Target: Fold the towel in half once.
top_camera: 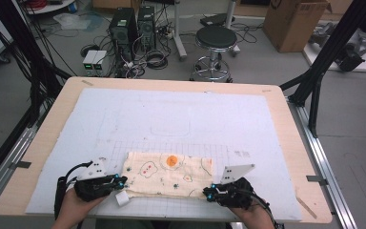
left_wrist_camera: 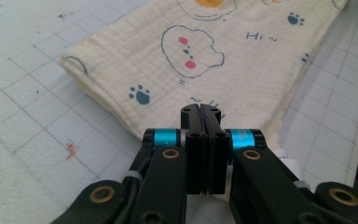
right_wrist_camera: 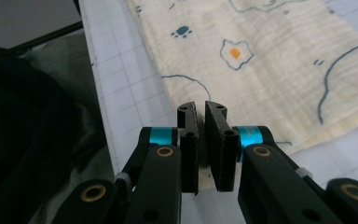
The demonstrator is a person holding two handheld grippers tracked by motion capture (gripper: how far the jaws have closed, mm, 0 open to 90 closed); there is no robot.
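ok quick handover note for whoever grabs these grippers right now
Left tool: shut on the near left corner of the folded cloth.
Right tool: closed on the cloth's near right edge, a thin gap between the pads.
The cloth lies folded in a flat rectangle on the white gridded mat, near the front edge.
Done: both near corners gripped.
Left: probably the next fold or a lift; nothing raised yet.

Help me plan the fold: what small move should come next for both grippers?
Probably lift both together. The left gripper and right gripper each look pinched on a near corner of the folded cream printed muslin cloth, which lies flat on the white gridded mat.
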